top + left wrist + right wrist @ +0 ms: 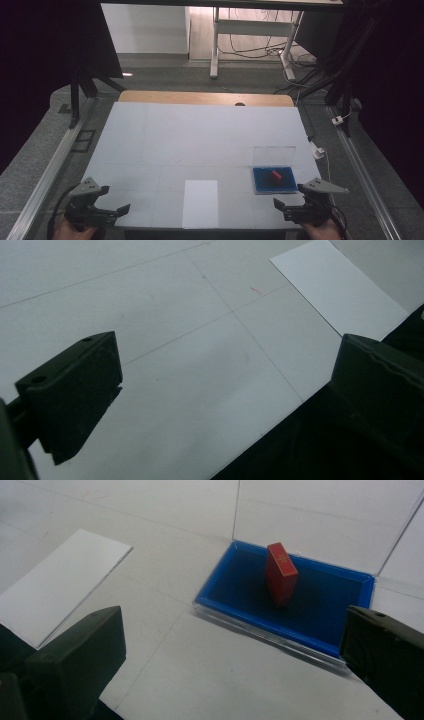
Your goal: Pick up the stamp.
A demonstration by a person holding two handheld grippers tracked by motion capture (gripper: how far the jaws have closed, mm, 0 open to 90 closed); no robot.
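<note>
A small red block [281, 574] stands on end inside a shallow blue tray [240, 580] whose clear lid [320, 515] is raised behind it; in the high view the red block [276, 175] and blue tray [262, 186] lie at the table's front right. A white sheet of paper [200, 202] lies flat at the front centre, and the white sheet [340, 287] also appears ahead of the left jaws. My right gripper [290, 202] hovers just in front of the tray, jaws wide apart and empty. My left gripper [116, 206] sits at the front left corner, open and empty.
The table [200, 135] is covered in pale sheeting with a wooden strip [200, 98] at the far edge. Aluminium rails [45, 175] run along both sides. A desk frame and cables [260, 47] stand on the floor beyond.
</note>
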